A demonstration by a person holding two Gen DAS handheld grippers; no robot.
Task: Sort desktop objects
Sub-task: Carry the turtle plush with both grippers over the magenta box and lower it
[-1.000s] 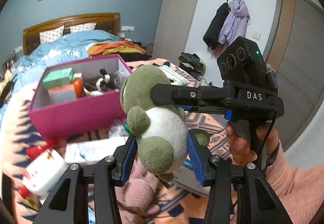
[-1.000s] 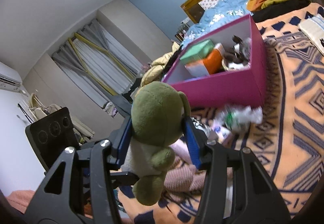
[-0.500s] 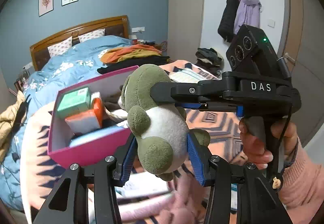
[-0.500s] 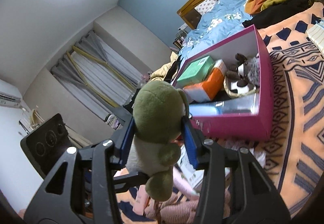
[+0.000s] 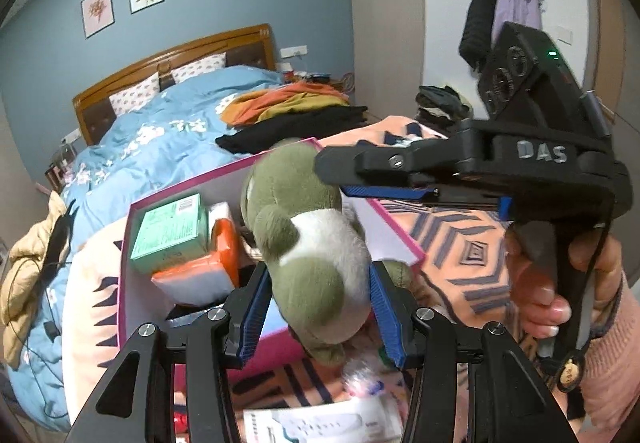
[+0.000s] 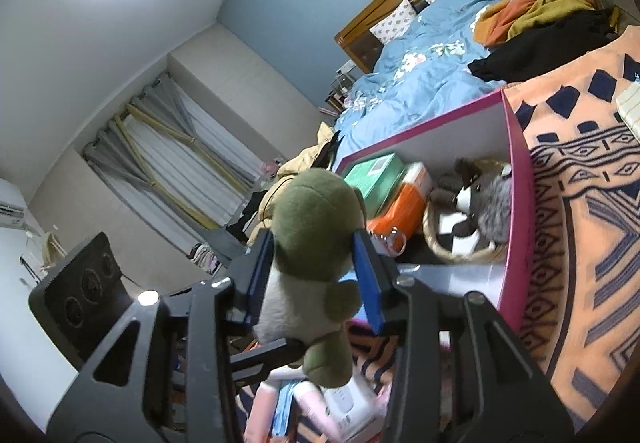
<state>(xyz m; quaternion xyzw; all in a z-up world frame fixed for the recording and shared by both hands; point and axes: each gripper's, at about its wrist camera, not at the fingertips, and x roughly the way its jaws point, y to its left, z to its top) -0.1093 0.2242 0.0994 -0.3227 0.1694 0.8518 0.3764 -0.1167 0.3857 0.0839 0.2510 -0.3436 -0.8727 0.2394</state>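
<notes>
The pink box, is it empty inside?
No, the pink box already holds a green carton, an orange pack and a grey plush animal.

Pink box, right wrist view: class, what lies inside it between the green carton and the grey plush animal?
In the right wrist view, an orange-and-white pack lies between the green carton and the grey plush animal in the pink box.

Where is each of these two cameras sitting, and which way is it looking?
Left wrist: on the left gripper, facing the plush, pink box and bed; the right gripper and a hand show.
Right wrist: on the right gripper, facing the plush, box and curtains; the left gripper's body shows.
Shared: both grip the plush.
</notes>
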